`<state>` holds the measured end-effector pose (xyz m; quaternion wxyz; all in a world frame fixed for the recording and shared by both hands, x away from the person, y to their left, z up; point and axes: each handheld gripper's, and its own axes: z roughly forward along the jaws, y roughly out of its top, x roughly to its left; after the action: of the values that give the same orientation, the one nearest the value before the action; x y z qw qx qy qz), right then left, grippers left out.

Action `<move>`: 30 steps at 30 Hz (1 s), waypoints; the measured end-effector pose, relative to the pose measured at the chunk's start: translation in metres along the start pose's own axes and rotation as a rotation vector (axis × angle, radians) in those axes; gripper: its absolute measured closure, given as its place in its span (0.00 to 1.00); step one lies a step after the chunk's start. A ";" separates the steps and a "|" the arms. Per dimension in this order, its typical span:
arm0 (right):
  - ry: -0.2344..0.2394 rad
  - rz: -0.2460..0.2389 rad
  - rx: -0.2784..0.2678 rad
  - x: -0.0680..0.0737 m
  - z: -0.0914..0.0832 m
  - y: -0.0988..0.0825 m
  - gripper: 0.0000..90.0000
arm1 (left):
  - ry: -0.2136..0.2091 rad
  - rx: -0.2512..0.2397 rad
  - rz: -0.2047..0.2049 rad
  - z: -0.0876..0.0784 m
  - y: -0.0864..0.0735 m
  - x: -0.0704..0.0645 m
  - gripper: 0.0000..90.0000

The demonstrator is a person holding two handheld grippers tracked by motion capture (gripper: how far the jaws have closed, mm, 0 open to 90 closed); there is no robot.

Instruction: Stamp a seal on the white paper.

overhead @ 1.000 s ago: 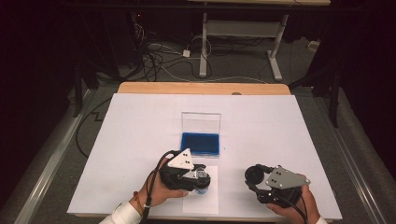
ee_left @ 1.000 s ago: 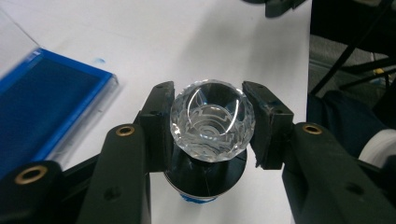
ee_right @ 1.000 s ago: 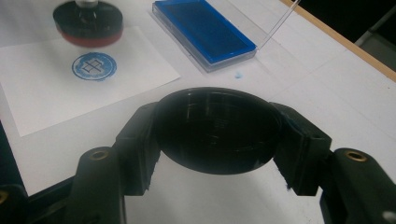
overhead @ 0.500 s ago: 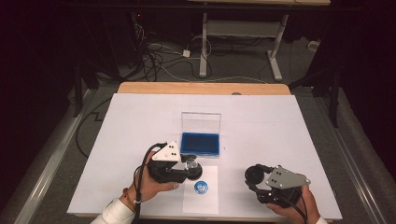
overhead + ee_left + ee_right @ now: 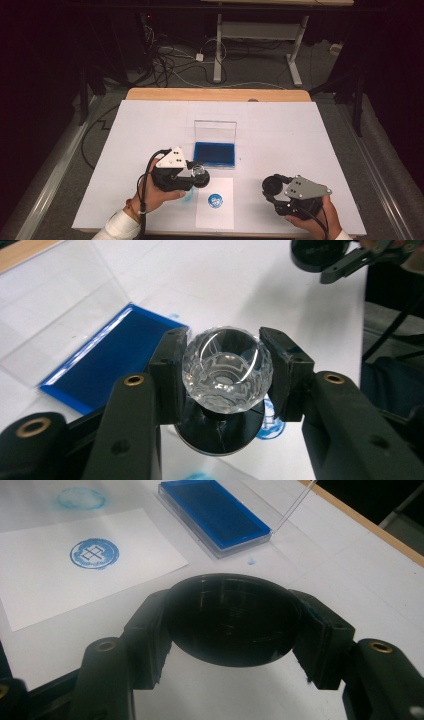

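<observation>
**Operator:** Report the state of each hand-held gripper.

**Technician:** The left hand-held gripper [image 5: 222,377] is pinching the stamp [image 5: 226,371] by its clear faceted knob, with the black base below the jaws. It hangs above the counter [image 5: 300,135], between the open blue ink pad [image 5: 214,153] and the sheet of paper [image 5: 215,217], which carries a round blue imprint [image 5: 215,200]. The right hand-held gripper [image 5: 232,625] is clamped on a round black cap [image 5: 231,622], well apart from the stamp, near the counter's front right.

**Operator:** What could go wrong from here?

**Technician:** Three risks, as I judge them. First, the knob is smooth and rounded, so an off-centre pinch could let the stamp twist or slip out. Second, the inked face could brush the paper or counter and smear; a blue smudge [image 5: 80,497] already sits beside the sheet. Third, capping calls for square alignment, and a tilted cap would jam or knock the stamp loose.
</observation>
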<state>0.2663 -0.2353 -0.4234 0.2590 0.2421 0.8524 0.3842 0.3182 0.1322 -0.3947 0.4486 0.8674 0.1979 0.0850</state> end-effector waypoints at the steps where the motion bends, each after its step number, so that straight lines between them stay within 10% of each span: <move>1: 0.000 -0.001 0.001 0.000 0.000 0.000 0.42 | 0.008 0.000 0.000 -0.002 0.000 0.000 0.61; 30: 0.014 -0.005 0.010 -0.001 0.008 0.002 0.42 | 0.147 -0.048 -0.061 -0.047 -0.022 0.029 0.61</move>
<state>0.2725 -0.2302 -0.4259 0.2529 0.2385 0.8567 0.3810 0.3234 0.1909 -0.3865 0.4558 0.8414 0.2545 0.1397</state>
